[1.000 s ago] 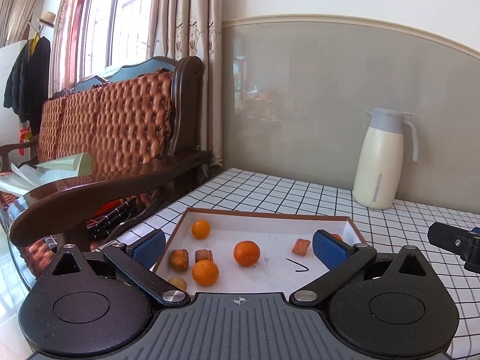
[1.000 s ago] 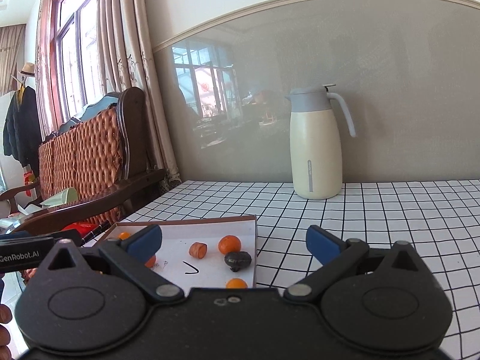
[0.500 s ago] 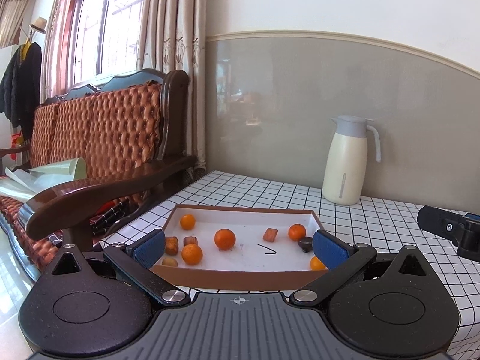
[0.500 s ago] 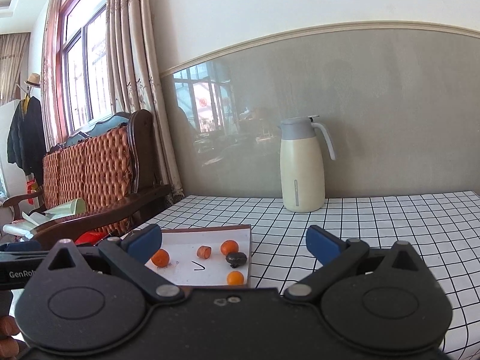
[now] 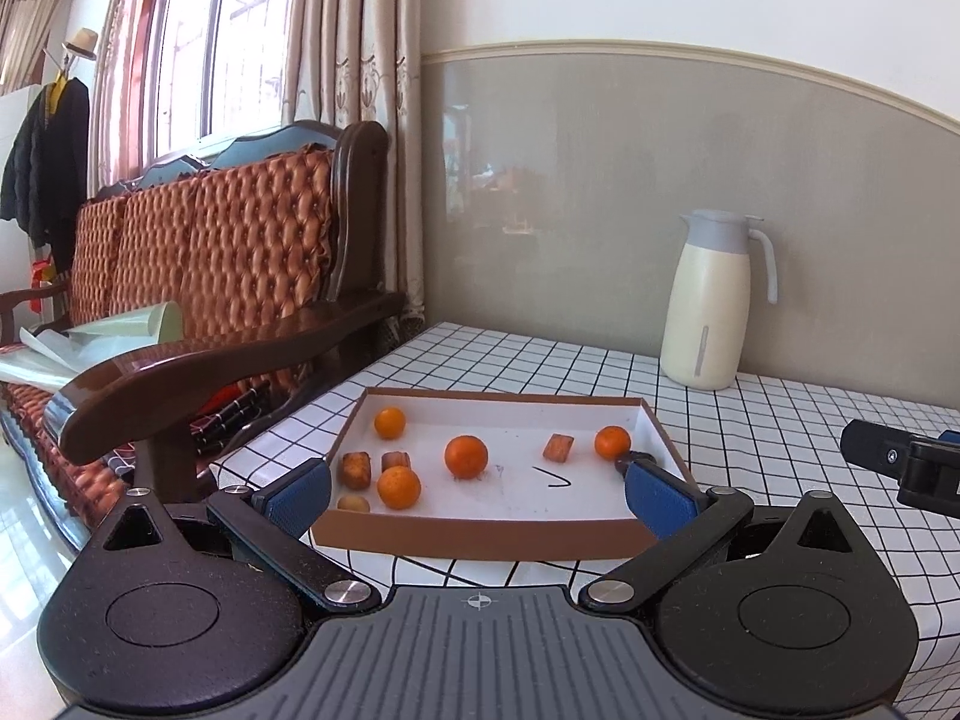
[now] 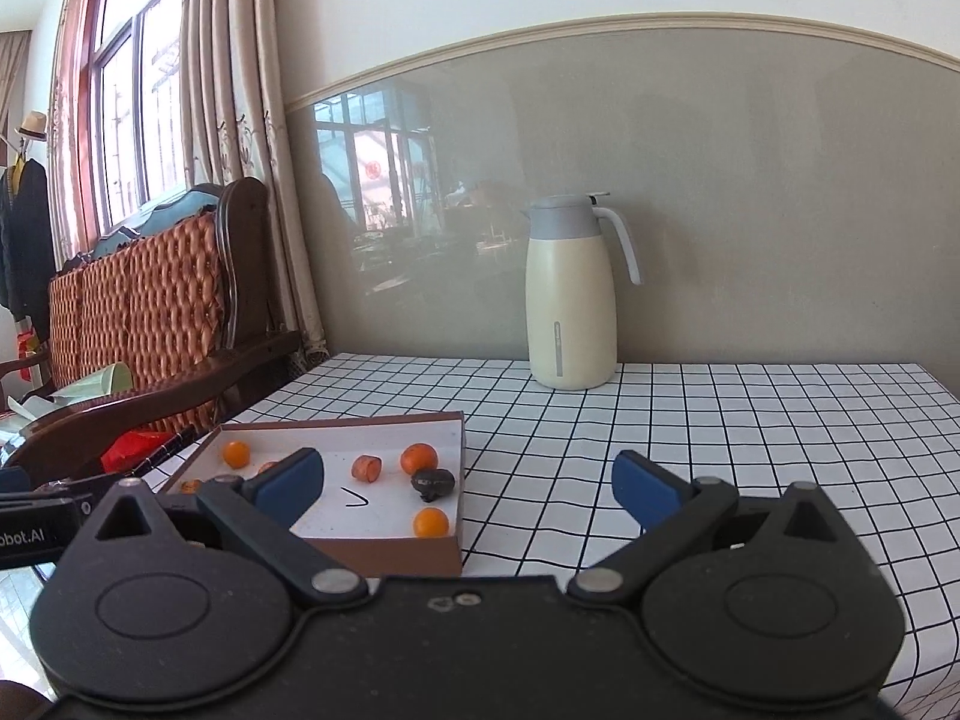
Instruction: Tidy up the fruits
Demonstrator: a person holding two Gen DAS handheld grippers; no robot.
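Observation:
A shallow brown box (image 5: pixel 480 531) with a white floor lies on the checked tablecloth. Inside it are several small oranges, one in the middle (image 5: pixel 465 456), one front left (image 5: pixel 398 486), one back left (image 5: pixel 389 422) and one at the right (image 5: pixel 612 441), plus brown fruit pieces (image 5: pixel 355 469) and a reddish piece (image 5: pixel 558 447). A dark wrinkled fruit (image 6: pixel 432 482) lies near the box's right wall. My left gripper (image 5: pixel 479 495) hangs open before the box's near wall, holding nothing. My right gripper (image 6: pixel 468 483) is open and empty over the box's right corner (image 6: pixel 459 420).
A cream jug with a grey lid (image 5: pixel 711 306) stands at the back by the wall. A wooden sofa with orange cushions (image 5: pixel 228 276) sits left of the table, its armrest (image 5: pixel 198 372) close to the table edge. Bare checked cloth (image 6: pixel 720 420) stretches right of the box.
Both grippers have drawn back from the box and risen, so the box looks smaller and its near wall now shows. Both stay open; no fruit has moved.

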